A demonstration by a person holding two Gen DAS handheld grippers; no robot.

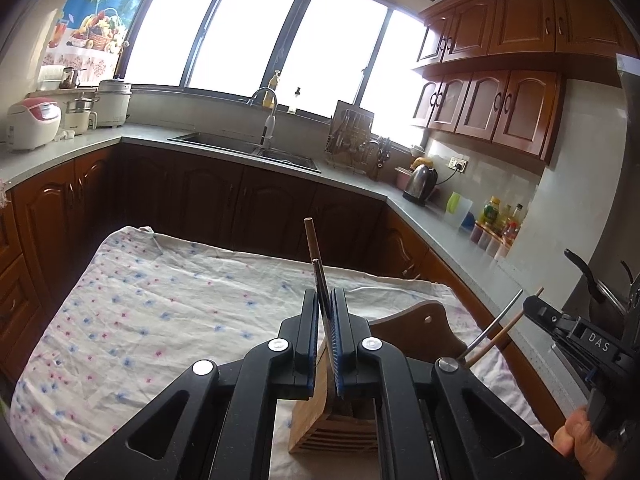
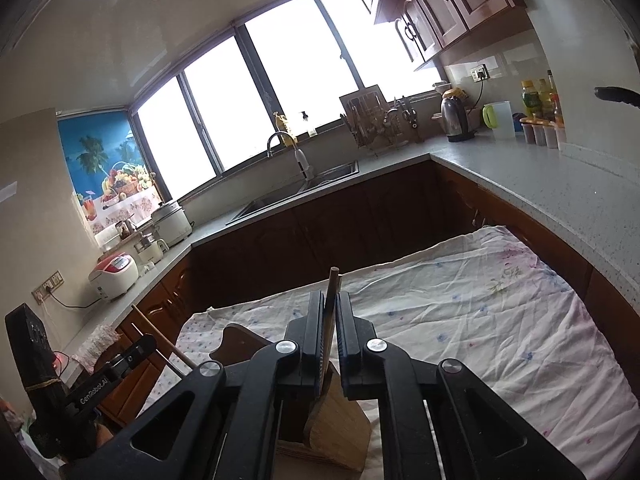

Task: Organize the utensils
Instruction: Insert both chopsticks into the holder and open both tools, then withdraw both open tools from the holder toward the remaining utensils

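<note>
The left gripper (image 1: 325,300) is pinching a wooden chopstick (image 1: 311,240) and a thin metal utensil (image 1: 320,284) between its nearly closed fingers (image 1: 310,312), both sticking up past the tips. The right gripper (image 2: 330,304) is holding a wooden stick (image 2: 332,292) against its left finger (image 2: 314,320), a slight gap showing beside the other. A bamboo holder (image 1: 334,432) is standing on the cloth-covered table (image 1: 140,312), directly below both sets of fingers.

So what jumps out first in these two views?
In each wrist view a claw holds thin utensils upright over the wooden holder on the flowered cloth. Behind, bright windows span the wall above the sink.
</note>
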